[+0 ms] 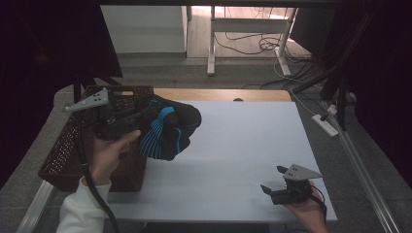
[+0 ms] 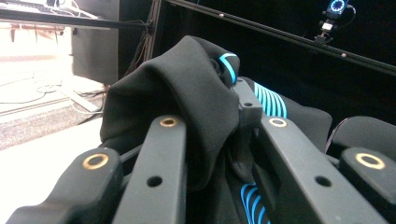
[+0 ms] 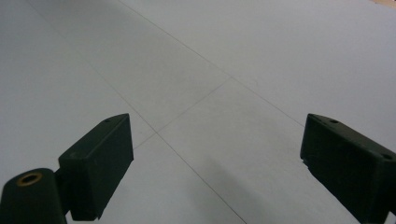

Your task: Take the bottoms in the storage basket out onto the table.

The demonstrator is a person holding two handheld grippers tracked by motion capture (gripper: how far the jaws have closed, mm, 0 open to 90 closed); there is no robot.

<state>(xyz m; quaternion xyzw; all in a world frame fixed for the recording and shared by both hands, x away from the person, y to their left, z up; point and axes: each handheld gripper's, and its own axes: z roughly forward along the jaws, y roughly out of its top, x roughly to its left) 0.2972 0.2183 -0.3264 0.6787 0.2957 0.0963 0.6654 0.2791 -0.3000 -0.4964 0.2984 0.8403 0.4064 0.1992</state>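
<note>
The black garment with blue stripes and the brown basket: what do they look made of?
Black garment: soft matte stretch knit by its look; it folds and drapes limply from the left gripper. Brown basket: openwork lattice walls, woven wicker or moulded plastic; too dim to tell.

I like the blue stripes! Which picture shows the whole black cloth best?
The high view: the black cloth hangs whole from the left gripper, beside the basket. The left gripper view shows a bunched part, close up, pinched between the jaws. The right gripper view faces bare table.

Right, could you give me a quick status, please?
Left gripper shut on black-and-blue garment, held up beside basket. Right gripper open, nothing between its jaws, low over white table. Nothing in the way.
</note>
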